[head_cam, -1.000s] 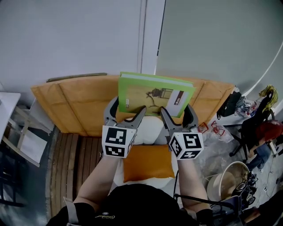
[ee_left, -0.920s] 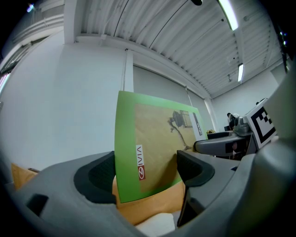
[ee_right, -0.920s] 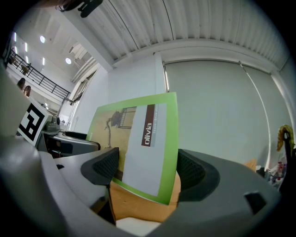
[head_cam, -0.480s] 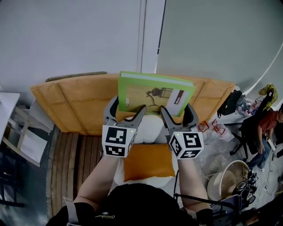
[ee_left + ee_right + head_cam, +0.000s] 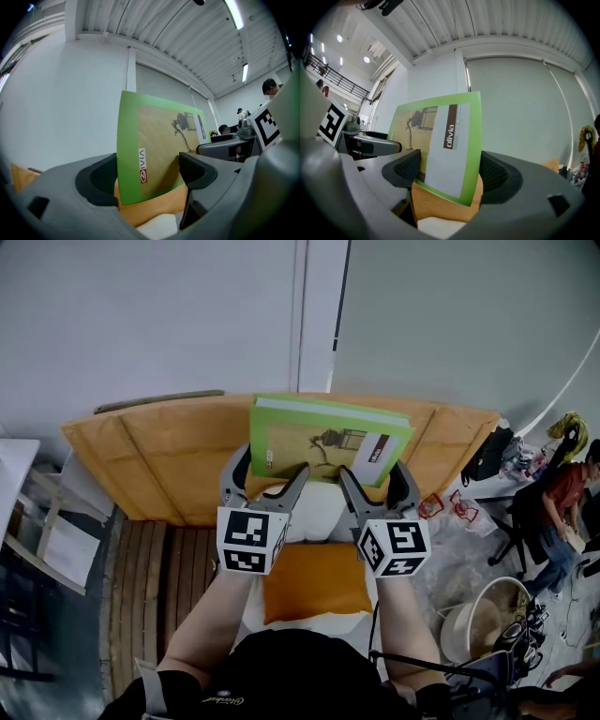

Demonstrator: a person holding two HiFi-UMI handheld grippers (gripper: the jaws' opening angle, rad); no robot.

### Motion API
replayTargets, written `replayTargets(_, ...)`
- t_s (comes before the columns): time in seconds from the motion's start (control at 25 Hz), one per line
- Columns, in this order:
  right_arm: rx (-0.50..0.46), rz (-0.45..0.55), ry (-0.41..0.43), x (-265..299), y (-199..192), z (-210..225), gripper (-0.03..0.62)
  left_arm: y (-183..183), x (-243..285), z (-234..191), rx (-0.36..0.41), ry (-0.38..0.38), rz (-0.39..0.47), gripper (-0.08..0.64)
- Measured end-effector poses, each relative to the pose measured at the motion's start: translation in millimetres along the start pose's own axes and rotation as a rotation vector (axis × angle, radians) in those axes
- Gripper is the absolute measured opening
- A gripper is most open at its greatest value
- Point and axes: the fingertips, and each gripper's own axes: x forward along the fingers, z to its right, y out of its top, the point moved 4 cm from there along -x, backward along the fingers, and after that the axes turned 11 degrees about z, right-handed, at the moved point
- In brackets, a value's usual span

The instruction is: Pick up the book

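Observation:
A thin green book (image 5: 323, 440) with a tan cover picture stands upright and leaning back in front of the brown paper-wrapped board (image 5: 159, 456). My left gripper (image 5: 269, 471) is open, its jaws wide apart on either side of the book's lower left corner. My right gripper (image 5: 375, 472) is open likewise around the lower right corner. In the left gripper view the book (image 5: 154, 150) fills the gap of the left gripper (image 5: 147, 169). In the right gripper view the book (image 5: 440, 145) stands between the jaws of the right gripper (image 5: 447, 171). Whether the pads touch it I cannot tell.
A white pillow (image 5: 317, 512) and an orange cushion (image 5: 314, 582) lie below the grippers. Wooden slats (image 5: 150, 587) run at the left, beside a white table (image 5: 14, 470). At the right are a pale bucket (image 5: 487, 615), clutter and a person (image 5: 562, 502).
The book and both grippers have held still. Only the person at the far right has shifted.

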Motion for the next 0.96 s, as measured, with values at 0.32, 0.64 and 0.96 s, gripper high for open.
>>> replayTargets(0.32, 0.002, -0.009, 0.000, 3, -5, -1, 0.368, -4, 1, -3, -0.002, 0.004, -0.003, 0.399)
replayTargets(0.64, 0.005, -0.015, 0.001, 5, -6, 1, 0.368, -6, 3, -3, -0.004, 0.006, -0.009, 0.399)
replayTargets(0.96, 0.001, -0.018, -0.002, 6, -11, -5, 0.368, -11, 0, -8, -0.004, 0.001, -0.012, 0.399)
